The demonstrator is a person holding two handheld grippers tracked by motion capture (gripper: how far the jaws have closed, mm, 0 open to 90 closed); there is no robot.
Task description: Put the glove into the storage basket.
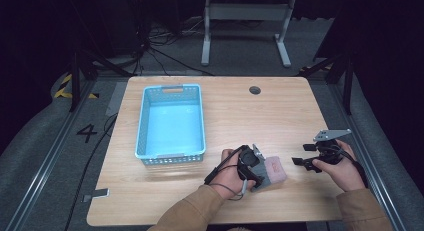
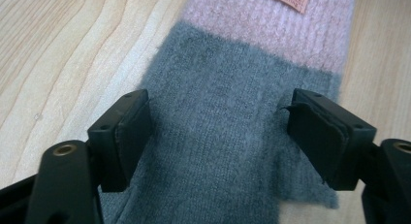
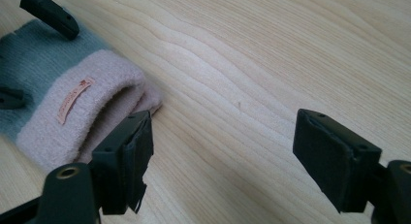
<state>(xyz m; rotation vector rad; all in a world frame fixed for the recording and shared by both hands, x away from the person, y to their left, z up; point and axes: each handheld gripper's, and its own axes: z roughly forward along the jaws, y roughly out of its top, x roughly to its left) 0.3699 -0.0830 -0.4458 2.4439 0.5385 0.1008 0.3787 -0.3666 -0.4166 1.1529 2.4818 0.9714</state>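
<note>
A grey and pink knitted glove [image 1: 272, 172] lies flat on the wooden table [image 1: 225, 116] near its front edge. The left gripper [image 2: 220, 132] straddles its grey part, jaws apart. The right gripper [image 3: 223, 161], jaws wide too, hangs just beside the pink cuff; a blue basket [image 1: 142, 126] stands well apart.

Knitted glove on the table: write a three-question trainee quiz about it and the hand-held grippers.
1. True or false: the left hand-held gripper has its jaws open on either side of the grey and pink glove.
2. Multiple choice: the blue basket holds A) the glove B) nothing visible C) a cable.
3. Fill in: the right hand-held gripper is open over bare ____, beside the glove's pink cuff.

Key: 1 true; 2 B; 3 table (wood).
</note>
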